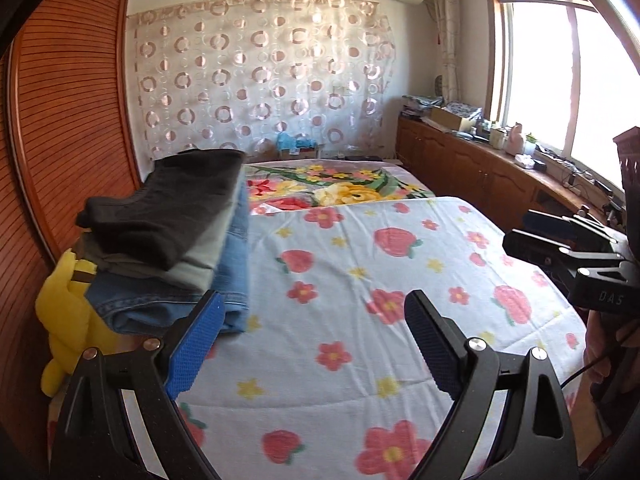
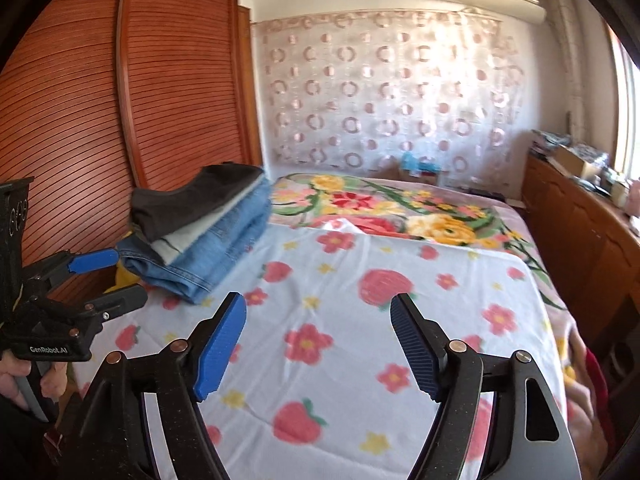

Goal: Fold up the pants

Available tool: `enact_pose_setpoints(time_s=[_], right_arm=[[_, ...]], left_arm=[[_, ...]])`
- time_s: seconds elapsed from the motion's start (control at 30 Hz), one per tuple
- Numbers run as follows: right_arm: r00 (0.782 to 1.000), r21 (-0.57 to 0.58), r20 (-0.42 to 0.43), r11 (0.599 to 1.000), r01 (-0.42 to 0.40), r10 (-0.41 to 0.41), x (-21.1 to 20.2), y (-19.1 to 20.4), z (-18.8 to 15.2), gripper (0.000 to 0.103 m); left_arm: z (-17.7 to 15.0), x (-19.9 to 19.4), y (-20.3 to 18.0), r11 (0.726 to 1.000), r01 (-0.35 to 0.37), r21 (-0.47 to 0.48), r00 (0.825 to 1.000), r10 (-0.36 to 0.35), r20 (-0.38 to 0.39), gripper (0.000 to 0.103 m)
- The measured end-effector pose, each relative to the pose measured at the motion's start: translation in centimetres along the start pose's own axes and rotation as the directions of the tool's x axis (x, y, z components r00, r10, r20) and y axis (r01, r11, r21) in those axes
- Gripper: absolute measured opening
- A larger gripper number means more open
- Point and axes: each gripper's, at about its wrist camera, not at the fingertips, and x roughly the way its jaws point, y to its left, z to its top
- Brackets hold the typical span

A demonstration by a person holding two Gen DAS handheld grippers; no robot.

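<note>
A stack of folded pants (image 1: 172, 236) lies at the left side of the bed: a dark pair on top, a grey-green pair under it, blue jeans at the bottom. It also shows in the right wrist view (image 2: 204, 236). My left gripper (image 1: 314, 336) is open and empty above the strawberry-print sheet (image 1: 360, 280), just right of the stack. My right gripper (image 2: 318, 344) is open and empty over the sheet (image 2: 360, 320). Each gripper shows in the other's view: the right one (image 1: 540, 236) and the left one (image 2: 108, 276).
A yellow plush toy (image 1: 68, 312) sits beside the stack by the wooden wardrobe (image 1: 64, 120). A floral blanket (image 1: 340, 184) covers the far bed. A wooden cabinet (image 1: 480, 168) with clutter runs under the window at the right.
</note>
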Motion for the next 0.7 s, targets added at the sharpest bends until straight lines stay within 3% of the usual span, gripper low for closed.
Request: enact_pose_setpoints(time_s=[0.37, 0.7], right_arm=[[0.997, 0.075, 0.013, 0.994, 0.075, -0.076, -3.0, 1.4, -1.3, 0.084], [0.988, 0.12, 0.035, 0.982, 0.145, -0.15, -5.4, 2.7, -2.1, 0.085]], left_arm=[[0.3, -0.5, -3.9, 0.999, 0.023, 0.025, 1.0, -0.023, -0.003, 0.092], [1.0, -1.8, -6.1, 0.999, 0.006, 0.048, 1.0, -0.007, 0.016, 0.092]])
